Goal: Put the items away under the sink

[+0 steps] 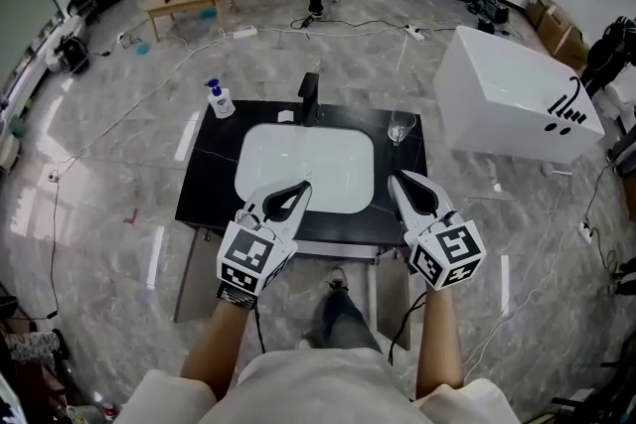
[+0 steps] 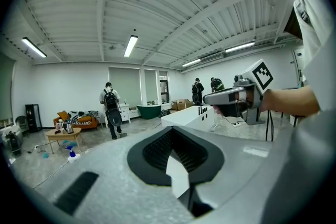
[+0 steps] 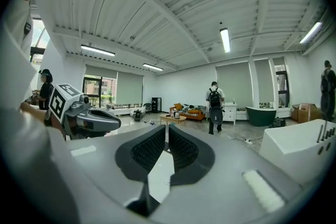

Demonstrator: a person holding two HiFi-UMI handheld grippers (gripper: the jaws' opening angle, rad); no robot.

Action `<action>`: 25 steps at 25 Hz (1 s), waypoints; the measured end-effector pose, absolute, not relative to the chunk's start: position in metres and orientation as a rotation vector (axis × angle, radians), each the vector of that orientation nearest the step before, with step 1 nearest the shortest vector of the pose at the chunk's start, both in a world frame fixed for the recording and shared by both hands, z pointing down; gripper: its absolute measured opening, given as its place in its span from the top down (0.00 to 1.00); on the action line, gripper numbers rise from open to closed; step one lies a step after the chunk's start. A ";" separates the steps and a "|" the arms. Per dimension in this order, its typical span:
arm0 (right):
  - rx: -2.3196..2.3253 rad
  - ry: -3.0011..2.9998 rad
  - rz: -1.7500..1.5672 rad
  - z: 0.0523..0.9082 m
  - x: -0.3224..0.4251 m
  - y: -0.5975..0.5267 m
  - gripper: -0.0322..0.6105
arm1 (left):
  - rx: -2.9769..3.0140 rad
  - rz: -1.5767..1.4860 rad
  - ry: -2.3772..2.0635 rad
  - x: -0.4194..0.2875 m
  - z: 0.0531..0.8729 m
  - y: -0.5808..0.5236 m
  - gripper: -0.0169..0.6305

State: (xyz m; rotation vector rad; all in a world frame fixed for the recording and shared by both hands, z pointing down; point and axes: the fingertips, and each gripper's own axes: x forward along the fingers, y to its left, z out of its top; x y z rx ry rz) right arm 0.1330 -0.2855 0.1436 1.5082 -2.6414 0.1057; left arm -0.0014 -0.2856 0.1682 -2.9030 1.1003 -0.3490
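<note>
Head view: soap bottle (image 1: 221, 100) stands at the far left corner of the black tabletop (image 1: 211, 186). The glass (image 1: 400, 127) stands at the far right, beside the sink (image 1: 256, 176). A small white bit by the faucet (image 1: 310, 97) is too small for us to name. Nothing is put away yet. We read the brown panel (image 1: 191, 278) under the tabletop as an open cabinet door, but the cabinet inside is hidden.

Risks, as we judge them:
- Both items sit at the back, so each reach crosses the basin or skirts the faucet. A clipped faucet could throw the approach off.
- The glass is clear and smooth. An off-centre pinch could tip it into the basin or off the right edge.
- The bottle has a pump head. A grab high on the pump could let the body swing or slip, so a pinch on the body looks safer.
- Cables trail from the tongs near the person's feet and could snag on the way down to the cabinet.

Pose: both bare forearms are stretched forward side by side, with the marker cubes facing up. Left tongs (image 1: 303, 186) are over the near left of the basin, tips pressed together, empty. Right tongs (image 1: 397, 180) are over the near right rim. Right gripper view shows their pads a thin slit apart, nothing between. Both point ahead and slightly down, well apart from either item.
</note>
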 end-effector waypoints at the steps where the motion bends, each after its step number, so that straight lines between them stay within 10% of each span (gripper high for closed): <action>1: 1.511 -2.638 0.112 0.147 0.136 -0.294 0.90 | -2.905 -0.353 1.098 0.002 0.170 -0.293 0.97; 25: 1.495 -2.484 0.403 0.271 0.232 -0.466 0.78 | -3.023 -0.508 1.065 0.092 0.239 -0.440 0.97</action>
